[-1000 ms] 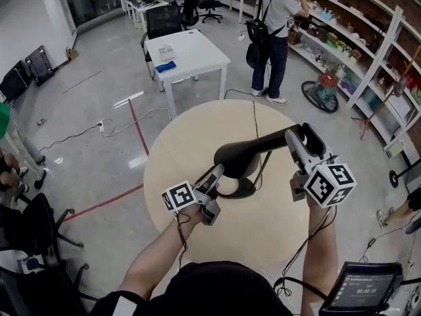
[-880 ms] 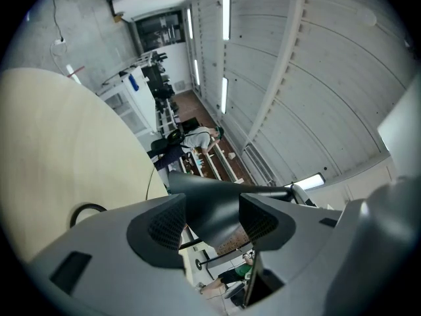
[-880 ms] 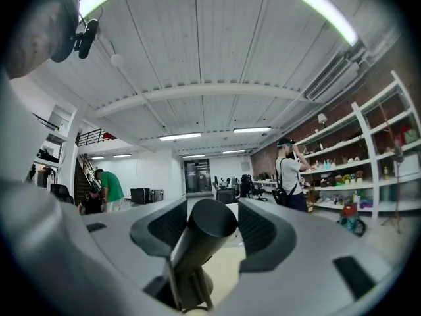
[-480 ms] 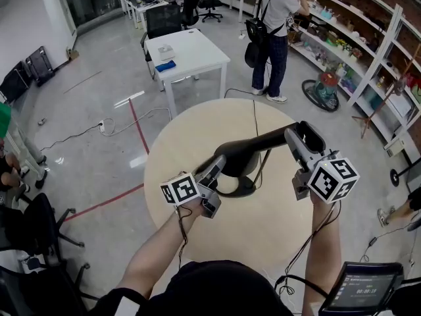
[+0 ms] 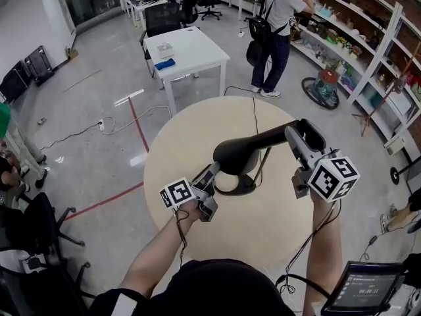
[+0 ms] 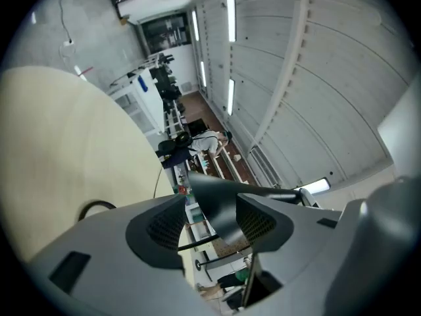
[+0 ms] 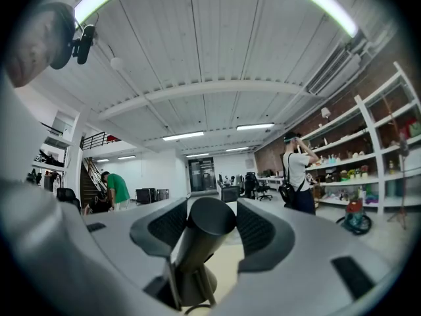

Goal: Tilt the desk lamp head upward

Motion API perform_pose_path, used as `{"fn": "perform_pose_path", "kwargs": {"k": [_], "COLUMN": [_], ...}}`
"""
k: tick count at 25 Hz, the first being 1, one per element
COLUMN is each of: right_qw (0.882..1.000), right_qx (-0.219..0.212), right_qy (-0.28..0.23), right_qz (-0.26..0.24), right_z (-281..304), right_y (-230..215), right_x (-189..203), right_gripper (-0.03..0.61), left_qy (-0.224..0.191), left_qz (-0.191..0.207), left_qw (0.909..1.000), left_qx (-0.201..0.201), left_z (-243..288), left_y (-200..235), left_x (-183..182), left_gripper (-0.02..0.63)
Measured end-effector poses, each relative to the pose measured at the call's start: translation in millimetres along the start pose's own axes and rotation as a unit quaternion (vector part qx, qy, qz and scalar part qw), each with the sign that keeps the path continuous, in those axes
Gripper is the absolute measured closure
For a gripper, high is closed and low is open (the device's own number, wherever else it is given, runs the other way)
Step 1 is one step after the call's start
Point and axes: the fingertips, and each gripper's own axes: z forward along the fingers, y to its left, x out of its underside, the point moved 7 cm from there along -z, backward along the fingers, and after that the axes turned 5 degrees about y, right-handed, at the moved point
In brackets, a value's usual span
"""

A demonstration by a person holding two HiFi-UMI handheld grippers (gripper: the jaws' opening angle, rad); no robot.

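On table (image 5: 191, 127) | one desk lamp (image 5: 247, 151) | left claw (image 5: 213, 175) just opening, head (image 6: 214, 199) between | right claw (image 5: 304, 132) gripping arm (image 7: 197, 236)

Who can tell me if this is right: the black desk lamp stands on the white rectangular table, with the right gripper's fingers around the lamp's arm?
One detail is wrong. The head view shows the black desk lamp standing on the round light-wood table, not the white rectangular table behind it. The right gripper has its fingers around the lamp's arm, as stated.
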Motion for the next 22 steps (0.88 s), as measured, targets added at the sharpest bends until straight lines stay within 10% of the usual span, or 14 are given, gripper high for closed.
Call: {"fn": "perform_pose_path", "kwargs": {"k": [17,22], "right_qw": [0.998,0.995], "right_qx": [-0.025,-0.013], "right_qy": [0.050,0.099], "right_qz": [0.036,-0.030], "right_z": [-5.6,-7.0], "right_y": [0.6,8.1], "right_x": [32.7,69.1], "right_gripper": [0.353,0.437], "left_qy": [0.021,0.023], "left_qz": [0.040,0.046], "left_qw": [0.9989,0.9986], "left_qx": [-0.012,-0.015], "left_z": [12.9,16.0], "left_y": [-16.8,-16.7], "left_x": [-6.2,-10.2], "left_gripper": [0.377,0.377]}}
